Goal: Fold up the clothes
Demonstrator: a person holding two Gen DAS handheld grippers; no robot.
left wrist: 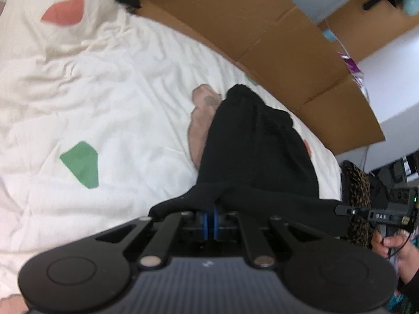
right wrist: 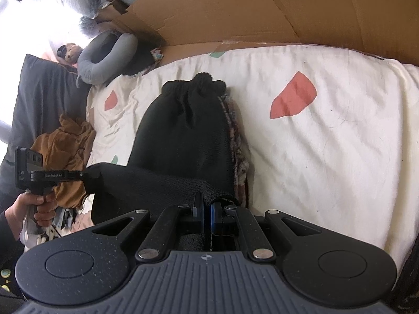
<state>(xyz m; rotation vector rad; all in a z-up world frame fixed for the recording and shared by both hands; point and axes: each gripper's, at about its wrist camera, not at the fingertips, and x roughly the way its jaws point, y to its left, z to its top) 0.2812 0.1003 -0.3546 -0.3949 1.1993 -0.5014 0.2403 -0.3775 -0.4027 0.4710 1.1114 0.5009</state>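
Note:
A black knit garment [left wrist: 256, 146] lies stretched lengthwise on the white bedspread [left wrist: 117, 104], its far end bunched. In the left wrist view my left gripper [left wrist: 211, 210] is shut on one near corner of it. My right gripper [right wrist: 205, 204] is shut on the other near corner of the black garment [right wrist: 183, 130], and the near hem runs taut between the two. A patterned cloth [right wrist: 239, 144] pokes out from under the garment's right side. Each view shows the other gripper: the right one [left wrist: 348, 211] at right, the left one [right wrist: 86, 176] at left.
A cardboard sheet [right wrist: 262, 7] lines the far side of the bed. A brown garment [right wrist: 65, 146], a dark pillow [right wrist: 44, 91] and a grey neck pillow [right wrist: 104, 57] lie at the left. The bedspread [right wrist: 327, 157] carries red and green patches.

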